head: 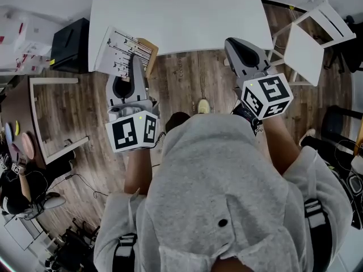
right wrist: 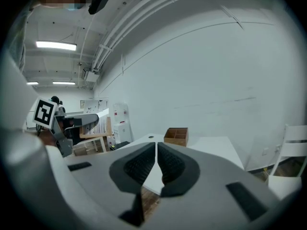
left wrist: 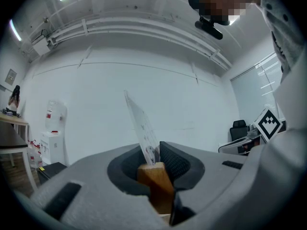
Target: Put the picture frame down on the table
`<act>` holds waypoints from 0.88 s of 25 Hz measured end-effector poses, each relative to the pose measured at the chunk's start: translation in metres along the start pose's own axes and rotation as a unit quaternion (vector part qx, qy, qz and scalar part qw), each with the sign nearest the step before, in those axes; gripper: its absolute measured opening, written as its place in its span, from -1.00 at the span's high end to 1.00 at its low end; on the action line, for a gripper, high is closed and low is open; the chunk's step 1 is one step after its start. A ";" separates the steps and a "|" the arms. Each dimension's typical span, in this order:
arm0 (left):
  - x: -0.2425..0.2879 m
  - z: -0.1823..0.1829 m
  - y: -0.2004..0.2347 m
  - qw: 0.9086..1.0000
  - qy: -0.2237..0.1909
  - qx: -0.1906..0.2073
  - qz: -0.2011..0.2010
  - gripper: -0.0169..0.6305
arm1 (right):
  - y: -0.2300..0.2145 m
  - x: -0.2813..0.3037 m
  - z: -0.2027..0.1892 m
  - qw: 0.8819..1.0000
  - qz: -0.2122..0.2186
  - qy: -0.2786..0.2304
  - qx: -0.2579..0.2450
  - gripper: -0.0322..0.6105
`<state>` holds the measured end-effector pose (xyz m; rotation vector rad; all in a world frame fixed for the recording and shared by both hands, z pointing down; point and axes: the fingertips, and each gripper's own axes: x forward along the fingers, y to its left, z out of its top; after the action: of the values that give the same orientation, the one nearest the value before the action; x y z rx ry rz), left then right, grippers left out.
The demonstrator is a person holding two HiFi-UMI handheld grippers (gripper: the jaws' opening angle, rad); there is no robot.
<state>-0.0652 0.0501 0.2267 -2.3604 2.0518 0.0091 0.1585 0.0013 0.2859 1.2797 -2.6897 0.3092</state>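
Two grippers are in the air in front of the white table [head: 187, 16], and only one of them carries something. The left gripper [head: 136, 60] has its fingers closed on the wooden edge of the picture frame [head: 122, 51]. In the left gripper view the wood [left wrist: 154, 183] sits between the ribbed fingers [left wrist: 173, 163] and the clear pane stands up from it, tilted. From the head view, the frame shows a white print with thin black lines and lies over the near left corner of the table. We cannot tell if it touches the table.

The right gripper [head: 233, 44] holds nothing. Its fingers [right wrist: 139, 166] are together, with only a thin slit between them.

One container is on the far side of the table, a small wooden box [right wrist: 175, 136] with compartments. We cannot see what is in it.

A white appliance [left wrist: 50, 133] by the wall has a red label, but the writing is too small to read. Each gripper carries a cube [head: 134, 131] with black square markers.
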 end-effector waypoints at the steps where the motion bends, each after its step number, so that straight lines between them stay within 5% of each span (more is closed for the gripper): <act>1: 0.000 0.000 0.000 1.000 0.000 0.000 0.001 0.69 | 0.000 0.000 0.000 1.000 0.001 0.000 0.000 0.80; 22: -0.002 0.006 -0.004 1.000 -0.009 0.008 -0.012 0.69 | 0.005 0.001 -0.003 1.000 -0.002 -0.006 -0.002 0.80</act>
<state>-0.0617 0.0522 0.2204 -2.3669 2.0071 0.0148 0.1540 0.0038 0.2883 1.2913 -2.6964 0.2971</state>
